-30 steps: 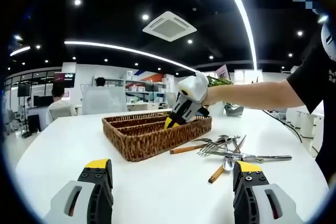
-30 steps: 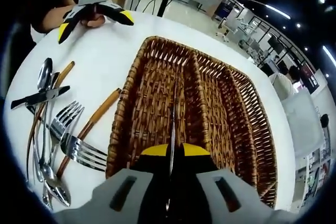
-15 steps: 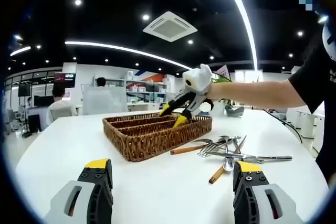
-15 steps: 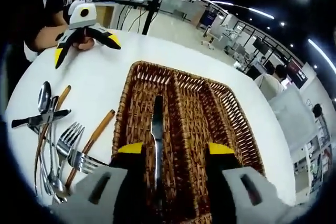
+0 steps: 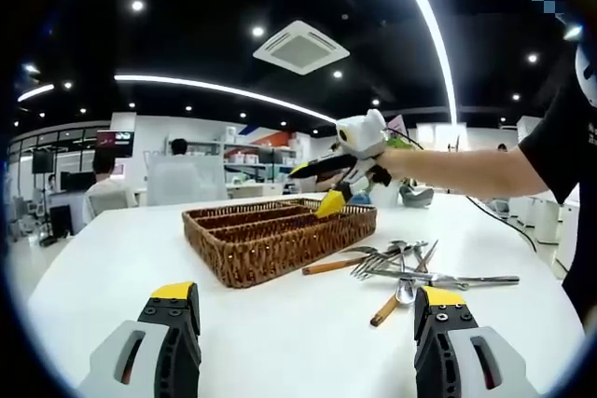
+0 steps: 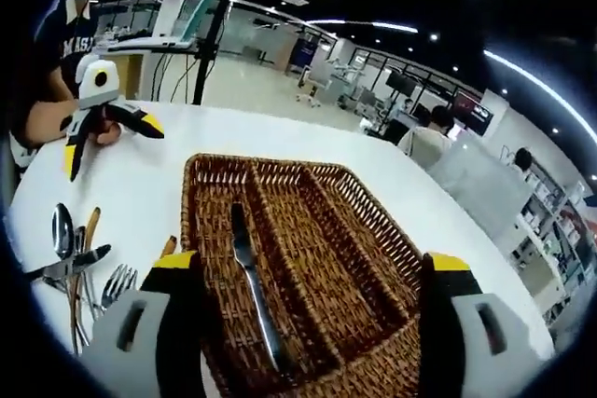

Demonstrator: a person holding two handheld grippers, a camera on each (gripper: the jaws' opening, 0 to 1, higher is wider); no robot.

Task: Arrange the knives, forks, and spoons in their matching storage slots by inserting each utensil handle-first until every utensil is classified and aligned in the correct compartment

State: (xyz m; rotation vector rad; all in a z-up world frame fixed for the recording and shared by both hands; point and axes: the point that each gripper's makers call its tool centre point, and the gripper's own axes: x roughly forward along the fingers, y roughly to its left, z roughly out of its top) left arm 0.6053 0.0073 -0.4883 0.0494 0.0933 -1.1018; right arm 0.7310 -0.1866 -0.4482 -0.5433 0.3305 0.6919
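White table (image 6: 159,151): brown wicker tray (image 6: 368,258), centre frame, one steel knife (image 6: 250,286) in its left slot. Right gripper (image 6: 312,309) and left gripper (image 5: 303,323) both agape, empty.

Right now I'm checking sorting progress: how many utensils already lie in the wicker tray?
1: a knife lying lengthwise in the wicker tray's leftmost slot in the right gripper view. The other slots look empty, though the claw bodies cover the near corners.
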